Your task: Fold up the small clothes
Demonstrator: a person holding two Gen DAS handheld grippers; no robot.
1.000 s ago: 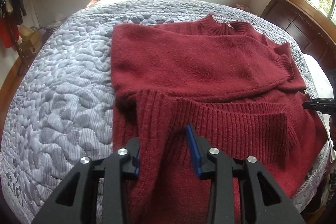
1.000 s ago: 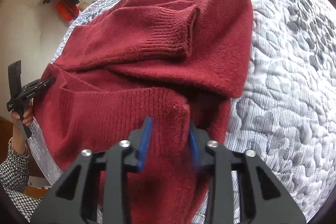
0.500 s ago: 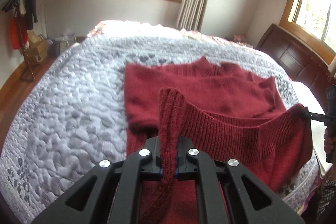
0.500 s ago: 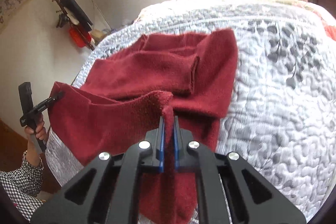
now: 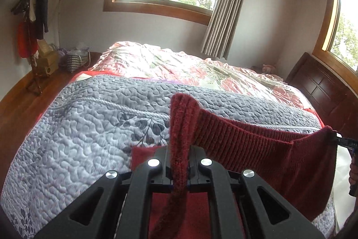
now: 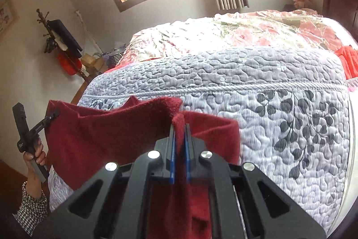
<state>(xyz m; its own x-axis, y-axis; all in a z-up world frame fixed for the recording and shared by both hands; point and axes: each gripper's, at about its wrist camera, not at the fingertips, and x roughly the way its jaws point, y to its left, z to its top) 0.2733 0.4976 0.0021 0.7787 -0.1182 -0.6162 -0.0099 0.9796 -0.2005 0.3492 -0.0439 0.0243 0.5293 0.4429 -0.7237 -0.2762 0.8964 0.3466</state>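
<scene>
A dark red knitted sweater (image 5: 257, 145) hangs stretched between my two grippers above the bed. My left gripper (image 5: 180, 156) is shut on one corner of its ribbed hem, which sticks up between the fingers. At the far right of the left wrist view the right gripper (image 5: 342, 141) pinches the other corner. In the right wrist view my right gripper (image 6: 179, 145) is shut on the sweater (image 6: 107, 140), and the left gripper (image 6: 48, 119) holds the far corner, gripped by a hand (image 6: 35, 156). The sweater's lower part is hidden under the grippers.
A grey quilted bedspread (image 5: 85, 131) covers the near half of the bed, a floral blanket (image 5: 179, 64) the far half. A dark wooden headboard (image 5: 324, 91) stands at right. A coat stand (image 5: 33, 21) and baskets (image 5: 77, 59) sit by the far left wall.
Both grippers closed on the hem corners, then rose and tilted up, lifting the hem off the bed. The sweater body has dropped out of sight below them.
</scene>
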